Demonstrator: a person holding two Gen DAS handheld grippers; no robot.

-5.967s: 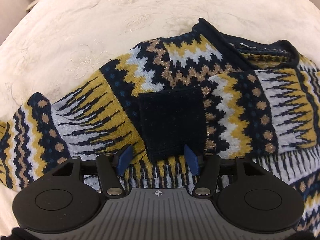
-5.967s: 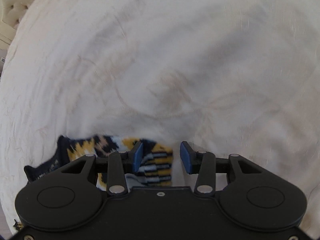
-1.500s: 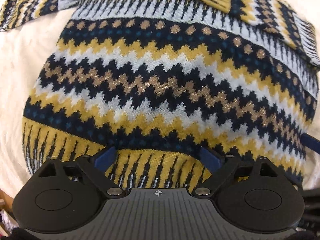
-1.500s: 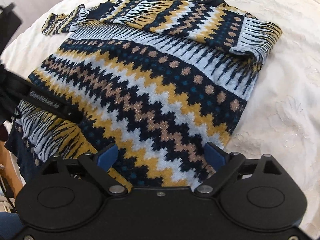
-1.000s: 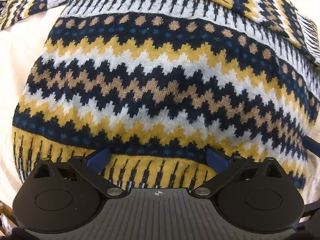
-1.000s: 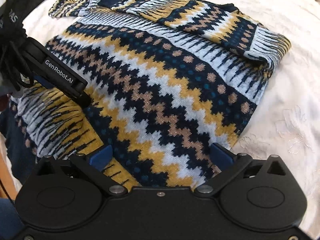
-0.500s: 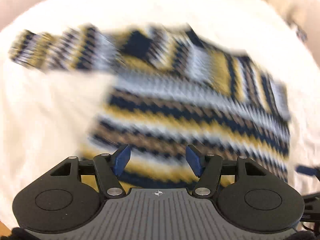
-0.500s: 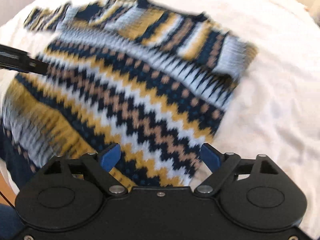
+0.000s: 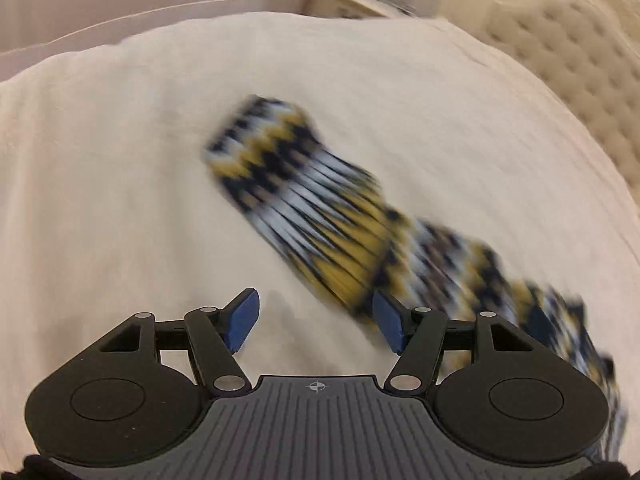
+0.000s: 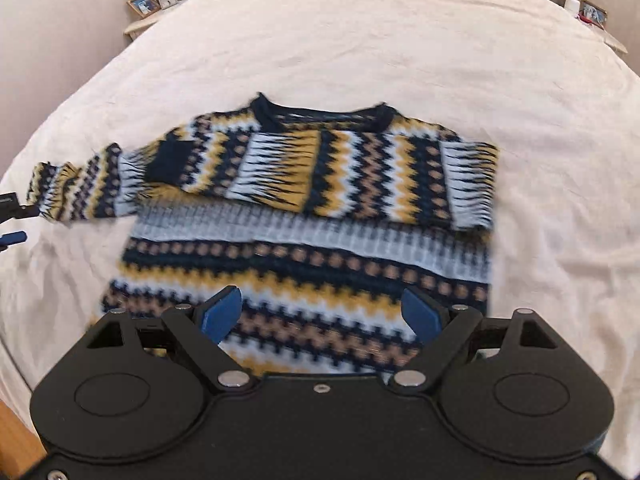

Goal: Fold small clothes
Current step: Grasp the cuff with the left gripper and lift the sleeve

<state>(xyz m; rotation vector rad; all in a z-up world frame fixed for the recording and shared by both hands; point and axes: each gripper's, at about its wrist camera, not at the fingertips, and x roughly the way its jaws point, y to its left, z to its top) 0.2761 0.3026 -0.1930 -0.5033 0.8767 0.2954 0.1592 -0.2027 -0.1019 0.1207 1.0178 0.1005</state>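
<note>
A small knit sweater (image 10: 312,208) in navy, mustard, tan and white zigzags lies flat on the cream bedspread (image 10: 360,40), collar away from me. Its right sleeve is folded across the chest; its left sleeve (image 10: 76,184) stretches out to the left. My right gripper (image 10: 320,314) is open and empty, above the sweater's lower body. My left gripper (image 9: 316,320) is open and empty, over bare bedspread just left of the outstretched left sleeve (image 9: 304,204), which looks blurred. A tip of the left gripper also shows in the right wrist view (image 10: 12,220).
A tufted cream headboard (image 9: 568,80) runs along the right in the left wrist view. Nightstands with photo frames (image 10: 148,4) and a lamp stand at both far corners. The bed's wooden edge (image 10: 16,432) shows at the lower left.
Both grippers have pulled back from the sweater's hem. The left one swung left toward the outstretched sleeve; the right one rose and now sees the whole sweater. Both stay open.
</note>
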